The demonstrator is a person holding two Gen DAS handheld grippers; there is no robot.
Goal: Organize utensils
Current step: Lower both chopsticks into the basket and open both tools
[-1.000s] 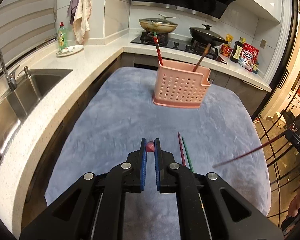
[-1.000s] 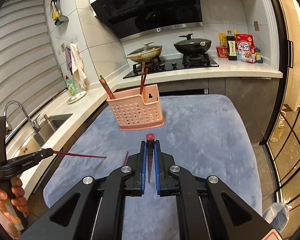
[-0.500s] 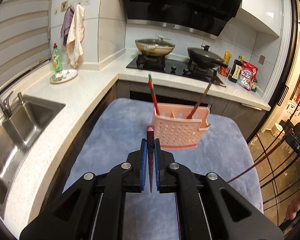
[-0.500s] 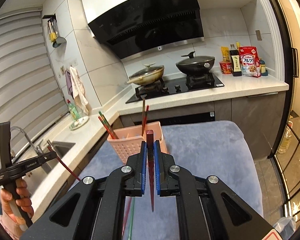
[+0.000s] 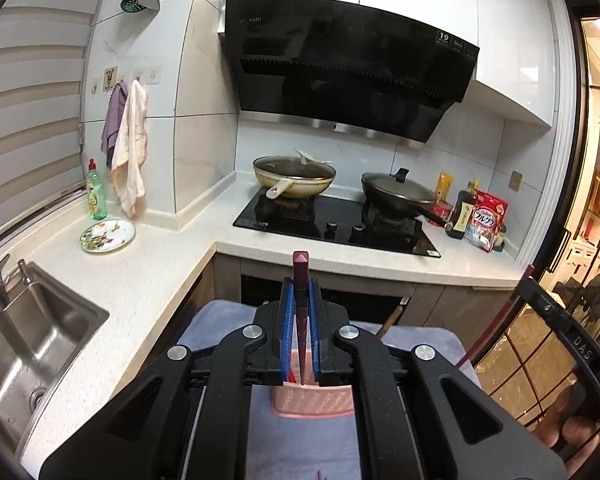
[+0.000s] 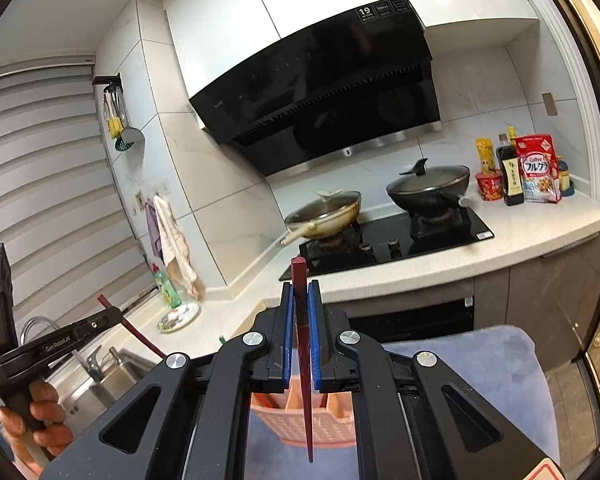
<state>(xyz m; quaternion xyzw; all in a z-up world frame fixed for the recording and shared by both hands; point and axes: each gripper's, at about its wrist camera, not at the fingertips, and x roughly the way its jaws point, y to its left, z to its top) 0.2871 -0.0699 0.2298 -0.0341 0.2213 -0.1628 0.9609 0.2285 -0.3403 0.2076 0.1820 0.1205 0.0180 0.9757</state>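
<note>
My left gripper (image 5: pixel 300 292) is shut on a dark red chopstick (image 5: pixel 300 280) that stands upright, its thin tip down over the pink perforated utensil basket (image 5: pixel 312 404). My right gripper (image 6: pixel 301 296) is shut on a second dark red chopstick (image 6: pixel 304 360), also upright, its tip hanging in front of the same pink basket (image 6: pixel 304 424). The basket stands on the blue-grey cloth (image 6: pixel 480 364). Another chopstick end (image 5: pixel 392 318) pokes up from the basket. The left gripper with its chopstick (image 6: pixel 134 328) shows at the right wrist view's left edge.
A stove with a tan wok (image 5: pixel 294 178) and a black wok (image 5: pixel 398 196) lies behind. A steel sink (image 5: pixel 28 344) is at the left, with a patterned plate (image 5: pixel 107 235) and a green soap bottle (image 5: pixel 96 192). Sauce bottles and a cereal bag (image 5: pixel 486 222) stand at the right.
Both grippers have risen and tilted up, each bringing its chopstick upright over the pink basket. The basket has dropped to the bottom of both views.
</note>
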